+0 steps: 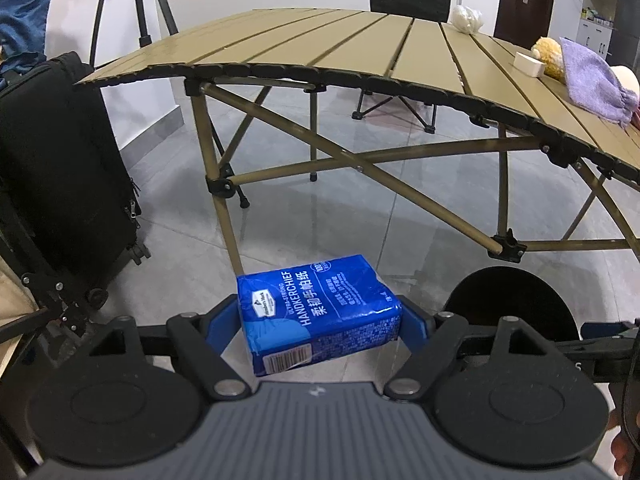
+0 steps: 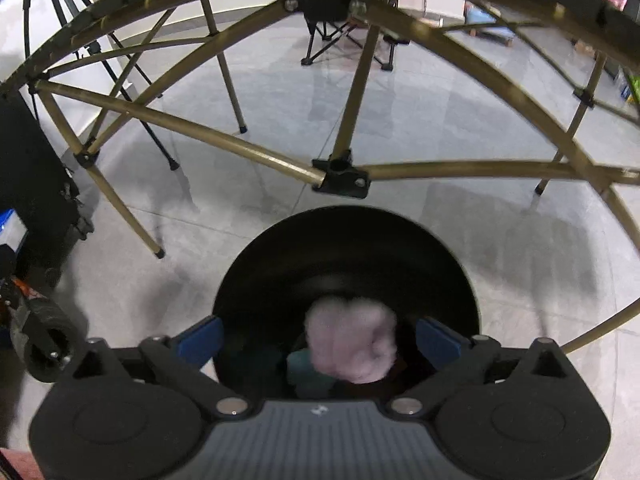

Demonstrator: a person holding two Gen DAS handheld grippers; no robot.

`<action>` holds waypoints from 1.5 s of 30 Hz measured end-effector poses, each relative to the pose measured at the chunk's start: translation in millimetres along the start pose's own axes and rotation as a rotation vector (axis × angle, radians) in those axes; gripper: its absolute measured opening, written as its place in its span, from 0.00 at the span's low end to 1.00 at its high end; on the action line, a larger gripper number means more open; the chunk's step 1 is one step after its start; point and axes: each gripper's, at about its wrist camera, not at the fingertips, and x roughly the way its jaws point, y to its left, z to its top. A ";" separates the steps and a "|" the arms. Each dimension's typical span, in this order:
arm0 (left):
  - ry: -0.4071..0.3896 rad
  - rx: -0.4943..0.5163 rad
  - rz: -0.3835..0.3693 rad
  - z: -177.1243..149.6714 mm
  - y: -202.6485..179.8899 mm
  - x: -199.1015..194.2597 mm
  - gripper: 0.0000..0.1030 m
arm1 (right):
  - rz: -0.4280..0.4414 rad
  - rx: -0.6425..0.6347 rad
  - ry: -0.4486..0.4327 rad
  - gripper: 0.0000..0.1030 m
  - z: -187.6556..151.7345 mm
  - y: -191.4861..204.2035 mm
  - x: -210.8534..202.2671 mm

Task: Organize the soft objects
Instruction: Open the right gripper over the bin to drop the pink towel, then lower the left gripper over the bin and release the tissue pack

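**Tissue pack gripped on L, pink puff loose over bin on R**

L side first: my left gripper pinches a blue tissue pack, both blue pads tight on its short ends. Pack sits tilted, barcode end toward cam, held up over the grey floor. A black suitcase stands at far L. Ahead is the tan slat table w/ a chair behind it. On the table's R end: white lump, small white box, yellow fuzzy thing, purple cloth. Bottom R of that view, part of the black bin shows just beside the gripper.

R side: my right gripper is spread wide, pads well clear of everything. Between them, blurred, a pink puff sits over the bin's mouth, touching neither pad. Can't tell if it's resting inside or mid-air. Something teal lies in the bin beside it. Table legs cross the floor beyond.
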 end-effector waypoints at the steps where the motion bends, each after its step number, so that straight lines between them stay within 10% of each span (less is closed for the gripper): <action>1: 0.000 0.003 -0.001 -0.3 -1.5 0.2 0.79 | -0.010 -0.005 -0.005 1.00 0.5 0.2 -0.3; 45: 0.009 0.197 -0.171 -9.1 -159.1 -11.9 0.79 | -0.145 0.123 -0.112 1.00 -43.3 -119.0 -72.5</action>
